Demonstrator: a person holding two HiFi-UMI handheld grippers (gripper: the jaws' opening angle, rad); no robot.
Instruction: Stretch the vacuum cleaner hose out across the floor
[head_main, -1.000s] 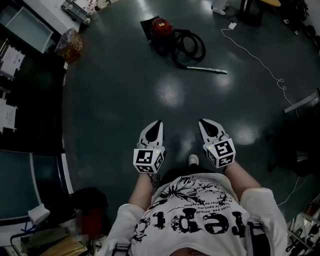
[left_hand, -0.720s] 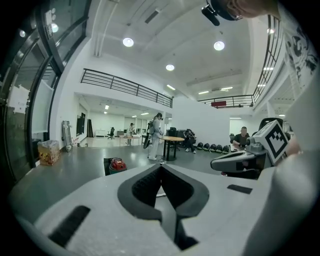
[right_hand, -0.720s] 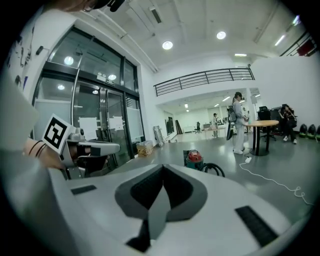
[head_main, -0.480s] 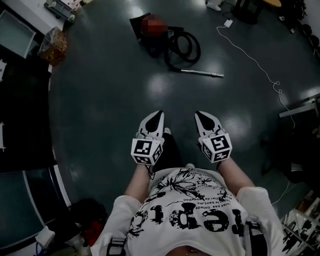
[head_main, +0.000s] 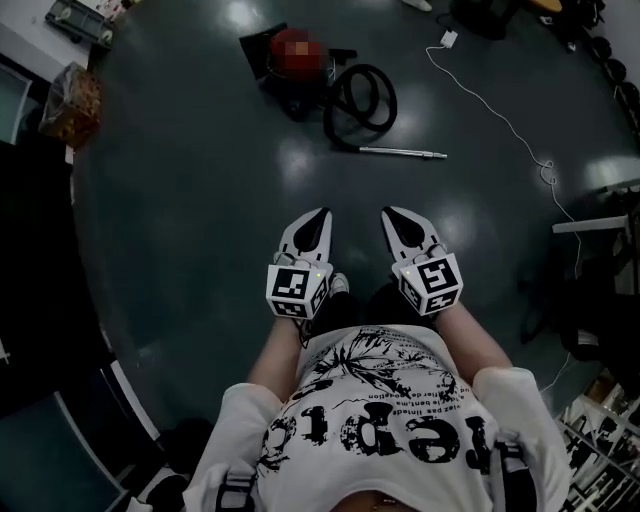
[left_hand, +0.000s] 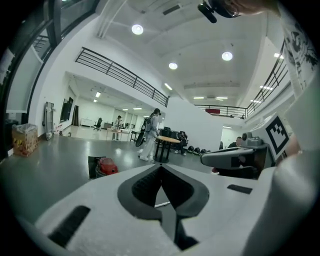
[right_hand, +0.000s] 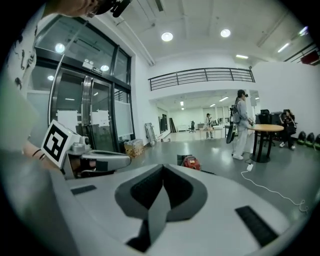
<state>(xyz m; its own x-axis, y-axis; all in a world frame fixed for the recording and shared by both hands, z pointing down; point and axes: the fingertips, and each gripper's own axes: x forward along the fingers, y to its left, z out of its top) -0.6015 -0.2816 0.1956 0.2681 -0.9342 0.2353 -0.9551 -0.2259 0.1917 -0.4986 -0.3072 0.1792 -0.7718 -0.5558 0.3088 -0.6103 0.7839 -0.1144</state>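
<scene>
Hose (head_main: 365, 98) is lying coiled on the dark floor (head_main: 200, 200) in the head view, just beside the red vacuum cleaner (head_main: 290, 62), with its metal wand (head_main: 402, 152) lying straight out to the right. The left tongs (head_main: 318, 214) and the right tongs (head_main: 390, 213) are pointing side by side toward it, well apart from it. A white cable (head_main: 500, 112) is trailing across the floor at the right.

In the left gripper view, the left tongs (left_hand: 161, 169) are sitting fully together and carrying nothing, with the vacuum cleaner (left_hand: 106, 166) standing beyond at the left.

In the right gripper view, the right tongs (right_hand: 163, 167) are likewise sitting together and empty, with the vacuum cleaner (right_hand: 191, 162) standing ahead.
</scene>
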